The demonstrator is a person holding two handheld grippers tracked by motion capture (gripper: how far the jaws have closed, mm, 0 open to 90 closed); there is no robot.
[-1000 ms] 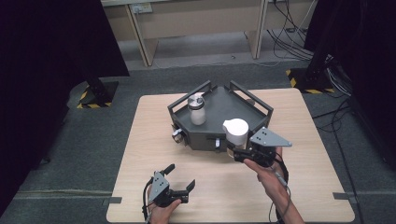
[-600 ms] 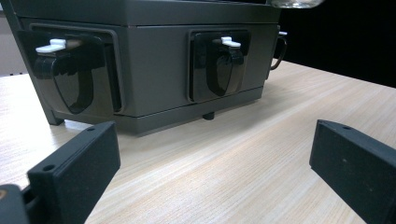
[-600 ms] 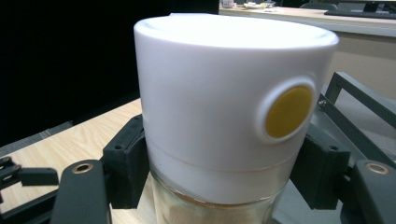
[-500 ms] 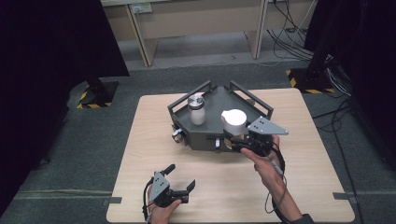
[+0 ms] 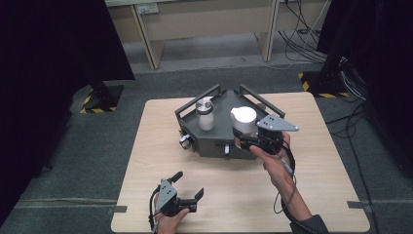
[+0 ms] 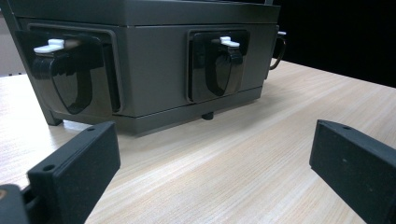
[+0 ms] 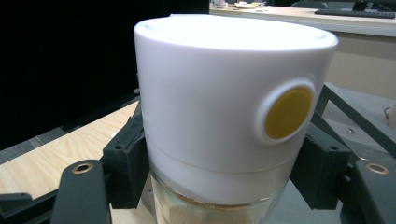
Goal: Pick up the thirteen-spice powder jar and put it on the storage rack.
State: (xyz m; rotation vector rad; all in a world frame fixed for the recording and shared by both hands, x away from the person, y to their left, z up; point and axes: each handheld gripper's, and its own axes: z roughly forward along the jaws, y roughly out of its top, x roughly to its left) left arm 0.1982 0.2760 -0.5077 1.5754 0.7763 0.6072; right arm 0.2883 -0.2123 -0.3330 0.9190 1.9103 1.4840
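Two grippers are working here. Your right gripper point(image 5: 242, 139) is clamping the white-lidded jar point(image 5: 243, 119) at its glass body, over the near right part of the dark tray point(image 5: 221, 105). Your left gripper point(image 5: 187, 187) is resting wide open, empty, near the table's point(image 5: 316, 195) near edge.

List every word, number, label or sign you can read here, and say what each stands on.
None can be read.
Jar in the right gripper: a plain yellow dot on its white lid, no lettering.
Second jar on the grey tray: too small to tell whether it bears a label.
Tray's front clips: no markings.
Yellow-black hazard stripes on the floor stands: a pattern, no words.
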